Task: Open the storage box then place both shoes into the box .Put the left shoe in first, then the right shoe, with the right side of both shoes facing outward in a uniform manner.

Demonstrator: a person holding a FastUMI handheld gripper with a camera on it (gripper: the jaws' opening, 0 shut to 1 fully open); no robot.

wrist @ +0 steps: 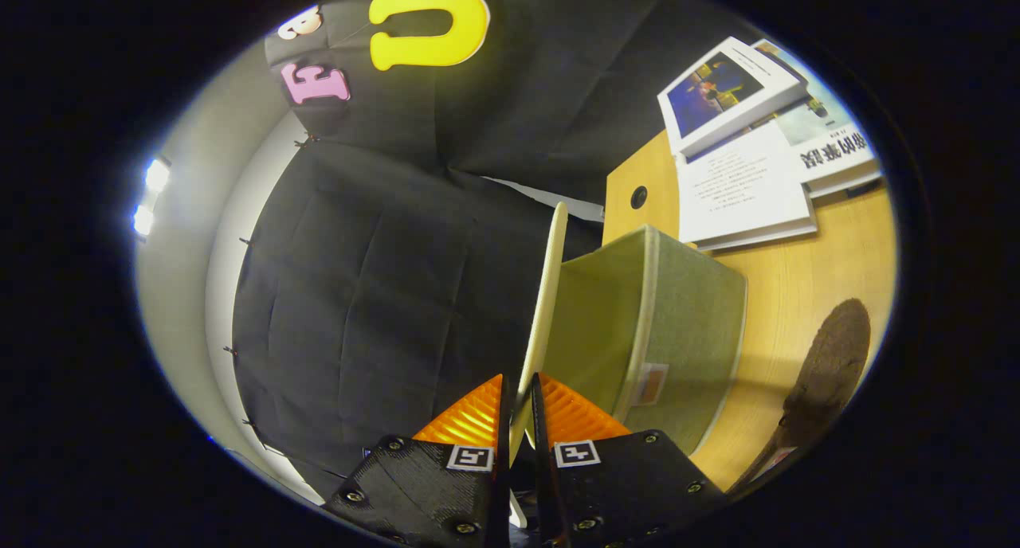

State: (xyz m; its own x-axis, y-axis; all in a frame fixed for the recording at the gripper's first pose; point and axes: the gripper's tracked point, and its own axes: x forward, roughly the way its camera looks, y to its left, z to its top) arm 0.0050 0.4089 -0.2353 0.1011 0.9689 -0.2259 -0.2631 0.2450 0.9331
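Clearly the gripper point(519, 409) is clenched on the storage box's lid point(545, 301), both fingers pressing its thin edge. The lid's long axis runs straight ahead from the fingertips, swung up off the green storage box point(677, 325), which sits just right of the fingers on the wooden table point(805, 293). A dark shoe point(829, 365) lies farther right; books point(741, 150) lie beyond.

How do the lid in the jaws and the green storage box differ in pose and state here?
The lid is lifted off and seen edge-on as a thin pale panel, pinched between the jaws of the gripper; the storage box rests on the wooden table, nothing gripping it. The lid reads as a flat sheet, while the box is a deep walled body bearing a small label. Both look greenish with pale edging.
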